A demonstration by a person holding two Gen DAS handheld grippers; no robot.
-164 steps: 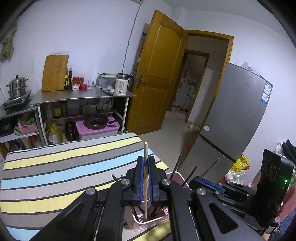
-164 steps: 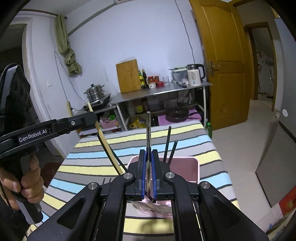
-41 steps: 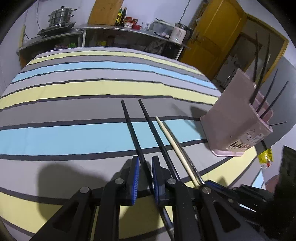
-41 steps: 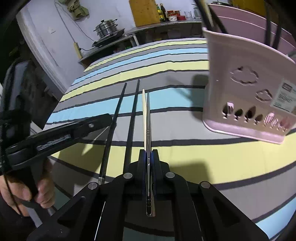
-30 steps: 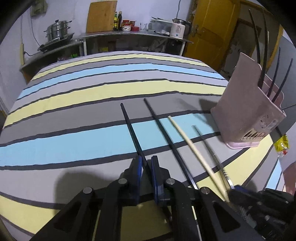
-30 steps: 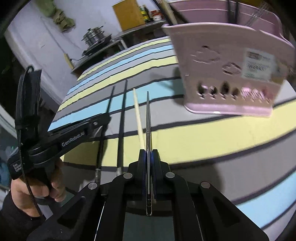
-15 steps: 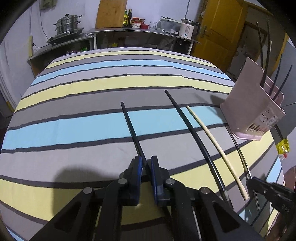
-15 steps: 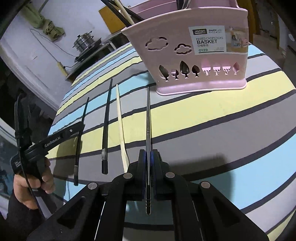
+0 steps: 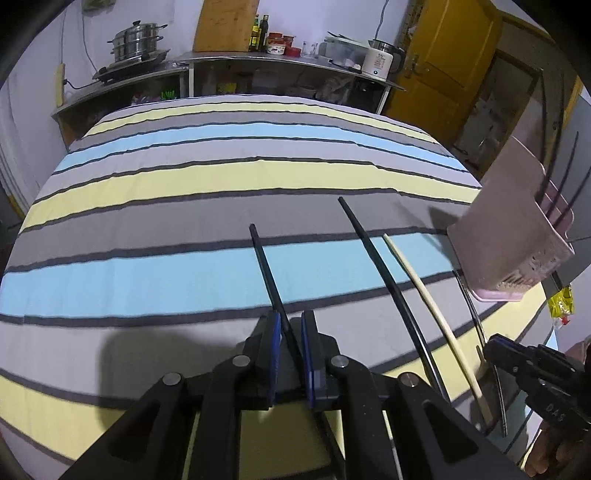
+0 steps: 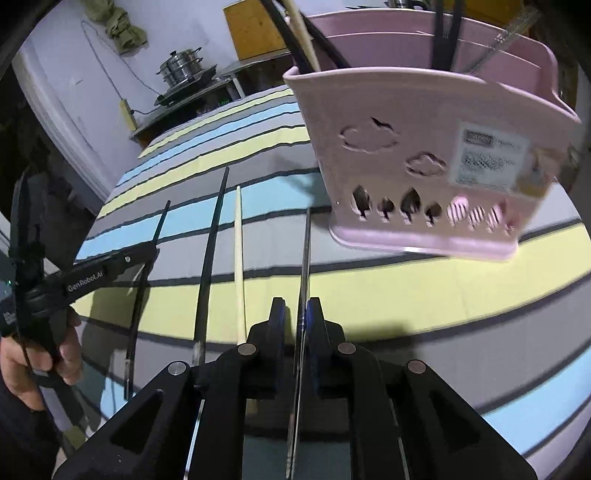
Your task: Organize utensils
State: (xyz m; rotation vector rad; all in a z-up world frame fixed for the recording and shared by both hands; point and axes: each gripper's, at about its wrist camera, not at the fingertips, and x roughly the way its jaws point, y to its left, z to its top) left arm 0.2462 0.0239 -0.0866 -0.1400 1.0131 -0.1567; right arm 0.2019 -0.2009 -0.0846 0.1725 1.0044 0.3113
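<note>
Four chopsticks lie side by side on the striped cloth [image 9: 192,206] covering the desk, at lower centre of both views: a short black chopstick [image 9: 267,273], a long black chopstick [image 9: 384,273], a pale wooden chopstick [image 9: 424,291] and a metal chopstick [image 10: 304,258]. The left gripper [image 9: 291,325] pinches the short black one. The right gripper [image 10: 295,314] has its jaws opening, the metal chopstick between them. The pink basket [image 10: 424,166] stands at right. Behind, at top, a steel shelf [image 9: 280,61] carries a steamer pot [image 9: 136,40], a cutting board [image 9: 227,24] and a kettle [image 9: 380,62]; a yellow door [image 9: 447,62] stands upper right.

Striped bed [image 9: 184,206] w/ chopsticks [image 9: 424,291] (pink basket [image 10: 424,166])
</note>
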